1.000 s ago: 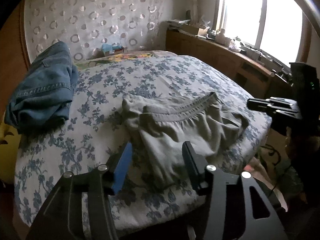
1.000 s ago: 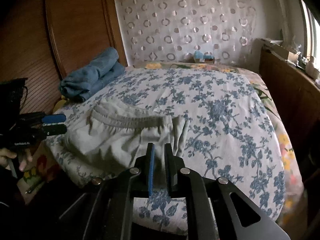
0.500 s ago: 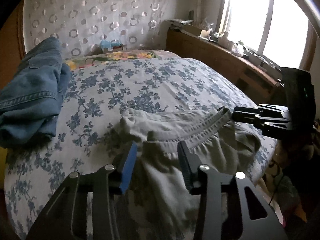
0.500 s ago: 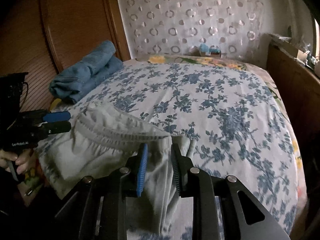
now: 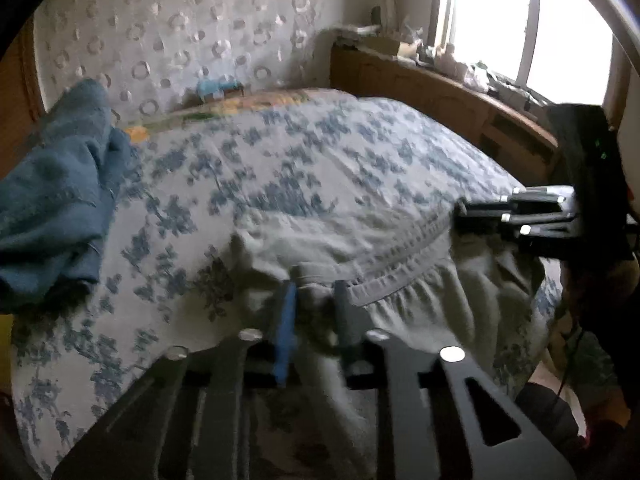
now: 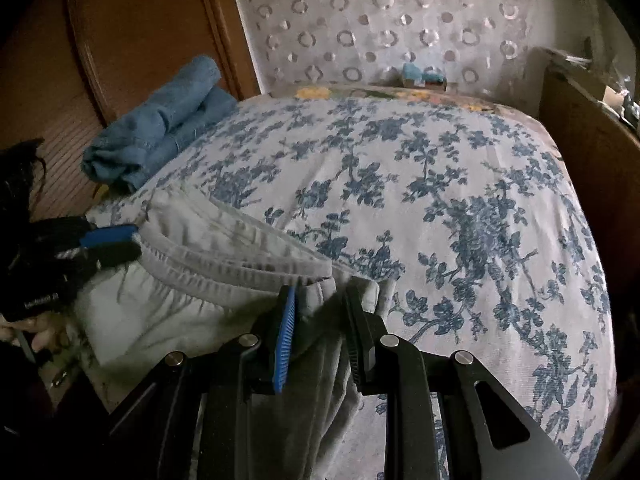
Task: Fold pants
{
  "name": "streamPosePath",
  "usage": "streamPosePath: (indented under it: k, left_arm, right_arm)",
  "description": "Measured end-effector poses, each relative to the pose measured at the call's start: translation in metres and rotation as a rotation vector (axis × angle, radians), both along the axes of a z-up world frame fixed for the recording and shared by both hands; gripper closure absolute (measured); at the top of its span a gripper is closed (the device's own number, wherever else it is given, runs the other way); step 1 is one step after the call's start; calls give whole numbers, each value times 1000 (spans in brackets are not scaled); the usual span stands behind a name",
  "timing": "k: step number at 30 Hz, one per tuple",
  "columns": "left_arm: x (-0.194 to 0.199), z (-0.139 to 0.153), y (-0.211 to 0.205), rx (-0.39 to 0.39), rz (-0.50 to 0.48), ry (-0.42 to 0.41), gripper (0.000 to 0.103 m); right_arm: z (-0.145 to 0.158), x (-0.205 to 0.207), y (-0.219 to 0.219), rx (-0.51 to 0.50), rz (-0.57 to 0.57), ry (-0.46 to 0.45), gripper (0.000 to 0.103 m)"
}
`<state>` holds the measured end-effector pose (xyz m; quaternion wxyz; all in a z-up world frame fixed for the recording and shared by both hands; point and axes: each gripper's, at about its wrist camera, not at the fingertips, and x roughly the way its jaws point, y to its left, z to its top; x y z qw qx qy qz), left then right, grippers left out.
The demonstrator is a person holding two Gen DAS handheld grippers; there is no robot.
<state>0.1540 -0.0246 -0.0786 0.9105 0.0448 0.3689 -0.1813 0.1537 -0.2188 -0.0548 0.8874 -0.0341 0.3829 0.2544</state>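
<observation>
— Pants (image 6: 172, 300), pale grey, lie at the near edge of the bed (image 6: 460, 184), waistband up toward the floral cover, legs spilling over the side toward us.

— Agreed. What do we say of the left claw (image 5: 314, 300)?

— We see its fingers drawn close on either side of the waistband's left end, with a fold of grey cloth bunched between them. That view is blurred, so we call it closed on the cloth and go no further.

— And the right claw (image 6: 320, 304)?

— We see it at the other end of the waistband. A narrow gap stands between its blue pad and black finger, and the cloth fills that gap, so we take it as gripping the pants there.

— From the right wrist view we also catch the left claw (image 6: 116, 244) out at the far corner of the band, its tips meeting the fabric.

— Yes, and the band runs stretched between the two claws.

— What else do we see?

— Folded blue jeans (image 6: 160, 132) sit on the bed's far left corner, well apart from the pants, against a wooden wardrobe (image 6: 120, 40).

— Behind the bed hangs a curtain (image 6: 400, 20) patterned with rings.
</observation>
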Motion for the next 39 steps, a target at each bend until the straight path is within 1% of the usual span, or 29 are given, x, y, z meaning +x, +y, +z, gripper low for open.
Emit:
streamPosePath:
  k: [2,5,9,10,11,13,17,19,21,22,24,26,27,30,32,33,35,37,39]
  left_arm:
    - [-5,9,1,-18,-2,-30,92]
    - [-10,20,-6,-6,-15,-54,93]
    - [-11,30,-10,-10,-23,-77,94]
    - [-11,33,-10,-14,-20,-83,94]
    - [-11,34,-10,-17,-19,-87,94]
    - [-9,38,-10,-21,-15,-92,94]
    - [-10,50,-11,-32,-14,-131,94]
    - [-6,54,-12,-33,-9,-139,94]
    - [2,52,-13,-30,3,-131,94]
    - [9,48,-12,-32,9,-105,94]
    - [17,39,-16,-4,12,-71,93]
    - [19,32,-17,26,22,-74,93]
    - [19,30,-17,28,22,-69,91]
    - [17,24,-14,41,31,-49,82]
    - [15,24,-11,41,29,-47,64]
    - [13,24,-9,30,25,-46,58]
    - [10,25,-5,14,18,-33,54]
    - [7,23,-3,0,9,-10,49]
    - [2,22,-2,-2,9,-11,49]
  right_arm:
    - [1,0,0,-2,7,0,79]
    - [1,1,1,-2,12,1,79]
    - [0,0,-1,-5,22,-6,79]
    - [0,-2,0,-2,31,-10,86]
    - [0,-3,0,1,45,-9,90]
    - [4,-7,-3,22,42,-39,93]
    - [22,-21,-18,102,-27,-137,94]
    - [29,-25,-22,122,-49,-168,94]
    - [29,-23,-22,103,-64,-168,94]
    - [27,-21,-21,89,-71,-159,94]
    - [21,-14,-16,60,-84,-135,93]
    - [16,-9,-12,42,-89,-117,93]
    - [14,-9,-10,36,-90,-112,93]
    - [12,-5,-9,29,-102,-92,93]
    - [11,-3,-11,41,-107,-75,93]
    - [11,-1,-11,45,-110,-68,92]
    - [12,1,-12,45,-122,-76,91]
    - [14,-6,-13,38,-122,-98,90]
    - [18,-16,-15,15,-127,-119,87]
